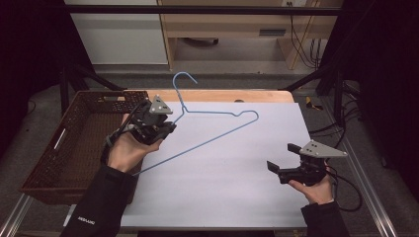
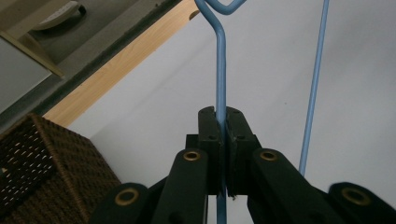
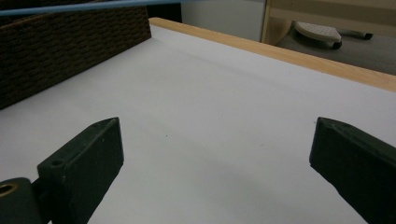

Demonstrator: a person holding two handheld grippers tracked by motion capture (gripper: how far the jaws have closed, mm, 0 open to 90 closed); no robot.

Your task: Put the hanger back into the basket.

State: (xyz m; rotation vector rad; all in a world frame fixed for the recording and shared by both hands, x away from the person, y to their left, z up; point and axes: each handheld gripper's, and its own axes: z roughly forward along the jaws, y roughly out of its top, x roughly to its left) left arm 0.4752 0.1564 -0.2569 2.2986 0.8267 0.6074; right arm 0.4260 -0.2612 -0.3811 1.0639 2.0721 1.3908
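Note:
A blue wire hanger [image 1: 225, 132] is held above the white table top [image 1: 237, 182], with its hook [image 1: 184, 79] pointing to the far edge. My left gripper [image 1: 167, 127] is shut on its wire just below the neck. In the left gripper view the jaws pinch that wire [image 2: 220, 70] at the left gripper [image 2: 221, 122], and a second strand of the hanger [image 2: 315, 84] runs past on the right. My right gripper [image 1: 282, 158] hovers low at the right of the table, open and holding nothing. In its own view the right gripper [image 3: 218, 128] has its jaws wide apart over bare table.
A brown woven basket [image 1: 74, 143] stands at the table's left side, close to my left hand; the basket [image 2: 37, 163] [image 3: 60, 46] also shows in both gripper views. A wooden strip [image 1: 232, 95] edges the far side. Black frame posts and cables [image 1: 346, 187] flank the table.

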